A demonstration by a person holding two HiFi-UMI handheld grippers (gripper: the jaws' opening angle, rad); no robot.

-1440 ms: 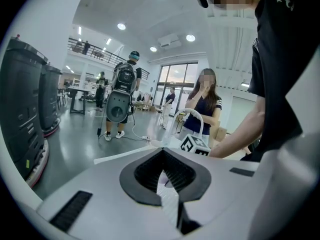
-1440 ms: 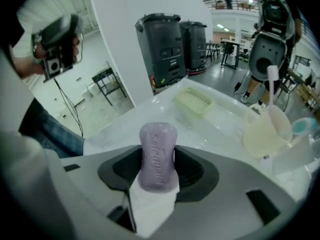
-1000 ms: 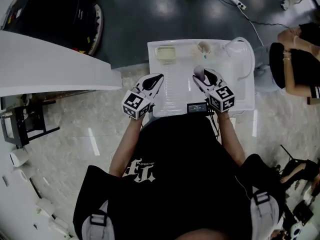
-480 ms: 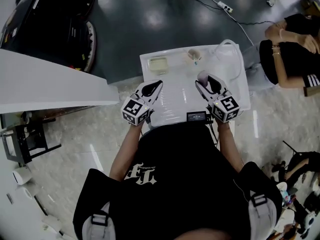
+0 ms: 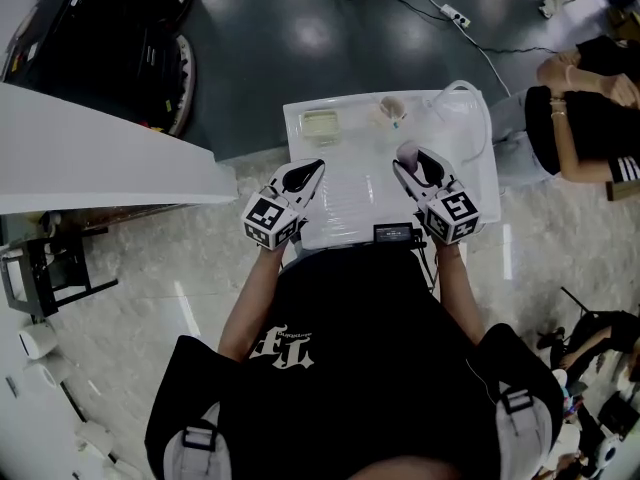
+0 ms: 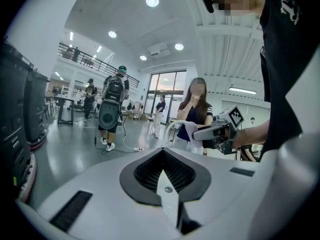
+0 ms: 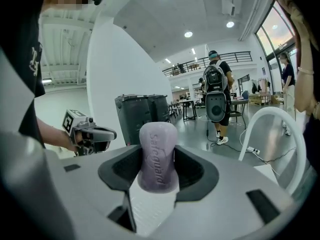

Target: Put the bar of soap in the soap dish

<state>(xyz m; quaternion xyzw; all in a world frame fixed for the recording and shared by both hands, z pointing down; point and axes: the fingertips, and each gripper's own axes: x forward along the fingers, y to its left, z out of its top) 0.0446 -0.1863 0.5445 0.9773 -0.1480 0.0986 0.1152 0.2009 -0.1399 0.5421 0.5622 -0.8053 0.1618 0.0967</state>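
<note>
Above the near half of the white tabletop (image 5: 352, 200), the person holds both grippers side by side, well apart. The right gripper (image 5: 410, 164) is clenched on a pale purple bar of soap (image 7: 157, 156), which stands upright between its jaws with its rounded end poking out past them and embossed lettering running along its face. The left gripper (image 5: 309, 172) has its jaws pressed together with nothing between them. A pale green soap dish (image 5: 320, 125) sits near the far left corner of the tabletop, well apart from the soap. A small black device (image 5: 393, 234) lies at the near edge, between the two grippers. Another person (image 5: 590, 118) sits off to the right.
</note>
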